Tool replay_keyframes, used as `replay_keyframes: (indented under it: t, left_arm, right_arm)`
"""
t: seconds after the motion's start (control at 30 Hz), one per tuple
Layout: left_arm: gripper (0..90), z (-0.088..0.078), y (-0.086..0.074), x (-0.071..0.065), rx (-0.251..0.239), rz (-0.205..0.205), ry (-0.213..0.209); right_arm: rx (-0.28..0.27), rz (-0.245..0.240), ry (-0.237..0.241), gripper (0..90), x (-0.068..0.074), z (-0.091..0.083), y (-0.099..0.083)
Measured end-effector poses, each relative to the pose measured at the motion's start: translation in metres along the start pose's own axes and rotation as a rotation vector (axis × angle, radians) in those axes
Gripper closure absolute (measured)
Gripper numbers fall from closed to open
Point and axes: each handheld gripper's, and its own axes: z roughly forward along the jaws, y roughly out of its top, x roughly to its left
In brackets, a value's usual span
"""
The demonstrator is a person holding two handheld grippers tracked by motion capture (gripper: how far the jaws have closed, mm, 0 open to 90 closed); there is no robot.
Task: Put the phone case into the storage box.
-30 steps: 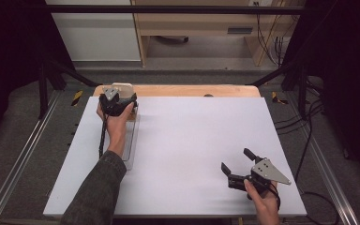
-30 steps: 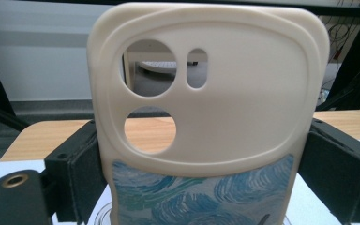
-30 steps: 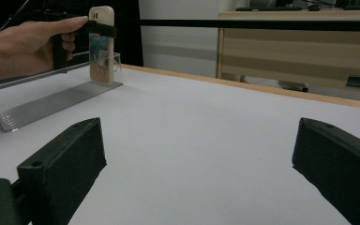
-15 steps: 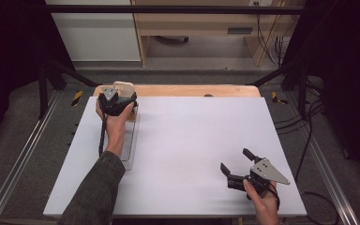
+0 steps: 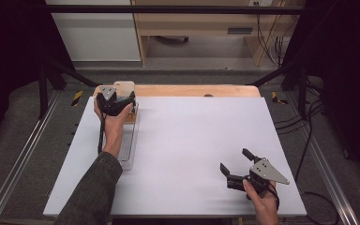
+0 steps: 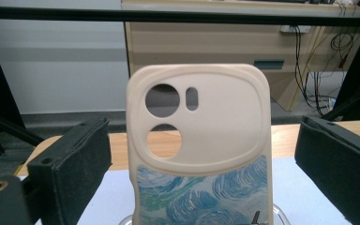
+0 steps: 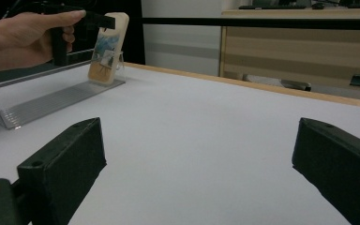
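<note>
At table's far-left, left gripper [image 6: 201, 154] wide around phone case [image 6: 199, 140], untouched, right gripper [image 5: 236, 161] wide, empty

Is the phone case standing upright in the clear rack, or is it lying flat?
Upright, leaning back slightly. The phone case stands on its lower edge in the clear rack, camera holes on top, between the open left claw.
</note>
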Motion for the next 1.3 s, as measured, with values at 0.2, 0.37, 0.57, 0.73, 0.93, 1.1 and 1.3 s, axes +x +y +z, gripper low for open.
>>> replay_keyframes:
  t: [0.2, 0.37, 0.57, 0.73, 0.93, 1.1, 1.3]
  left_arm:
    - [4.4, -0.007, 0.005, -0.002, -0.002, 0.013, -0.029]
    - [4.8, -0.013, 0.006, -0.004, -0.008, 0.031, -0.072]
    - [4.9, -0.021, 0.006, -0.005, -0.003, 0.052, -0.107]
    - [5.3, -0.025, 0.005, -0.007, 0.009, 0.077, -0.132]
    - [5.4, -0.032, 0.006, -0.011, 0.006, 0.137, -0.161]
    - [5.4, -0.038, 0.008, -0.013, 0.001, 0.145, -0.179]
    - [5.0, -0.045, 0.012, -0.018, -0.005, 0.169, -0.214]
  right_arm:
    - [-0.001, -0.003, -0.001, 2.8, 0.0, 0.0, 0.0]
    - [0.0, -0.007, -0.003, 2.8, 0.001, 0.0, 0.0]
    - [-0.001, -0.01, -0.003, 2.8, 0.002, 0.0, 0.001]
    - [-0.001, -0.011, -0.005, 2.8, 0.002, -0.001, 0.001]
    - [-0.001, -0.013, -0.008, 2.8, 0.003, -0.001, 0.001]
    - [0.0, -0.014, -0.009, 2.8, 0.002, -0.001, 0.001]
    - [0.0, -0.018, -0.01, 2.8, 0.002, -0.001, 0.001]
